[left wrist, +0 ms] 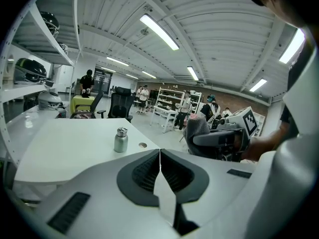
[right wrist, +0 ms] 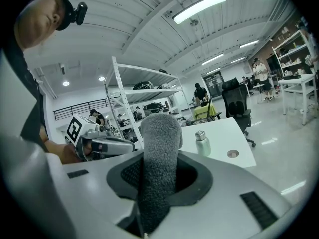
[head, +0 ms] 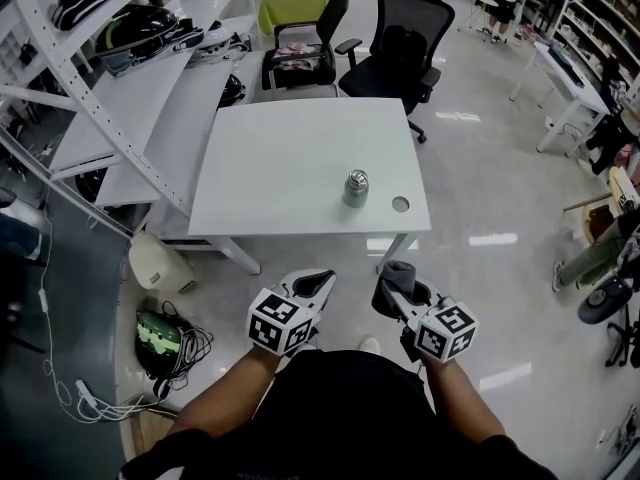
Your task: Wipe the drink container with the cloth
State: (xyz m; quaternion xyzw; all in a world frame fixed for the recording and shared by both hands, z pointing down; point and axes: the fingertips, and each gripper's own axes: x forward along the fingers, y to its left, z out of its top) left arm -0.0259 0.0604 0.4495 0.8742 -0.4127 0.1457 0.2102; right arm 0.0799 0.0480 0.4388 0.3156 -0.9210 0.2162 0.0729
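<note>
**Shelving rack** (head: 92, 103), off the table's left edge. Carries helmets and gear and lies outside your path.

**Floor clutter:** a pale bin (head: 158, 264) and a green device with loose cables (head: 160, 334), left of your feet. Step straight ahead rather than leftward.

**Left gripper** (head: 322, 282), short of the table's near edge. Jaws pressed fully together with nothing between them. Spread them before you reach in, since you will likely want this one to steady the bottle.

**Table** (head: 270, 168), white. The bottle is the only thing standing on it.

**Drink container** (head: 356, 188), a small metal bottle with its cap on. It stands upright by the near edge, toward the right corner, well apart from both grippers. It looks light and narrow, so a sideways wipe could probably topple it. Brace it low and stroke downward or around the wall.

**Right gripper** (head: 392, 280), level with the left one. It is clamped on the grey cloth (right wrist: 158, 158), whose free end stands up past the jaw tips. Lead with that end, not the hard jaws.

**Cable hole** (head: 400, 204), just right of the bottle. Don't nudge the base over it.

**Office chairs** (head: 398, 38), beyond the far edge. No obstruction.
</note>
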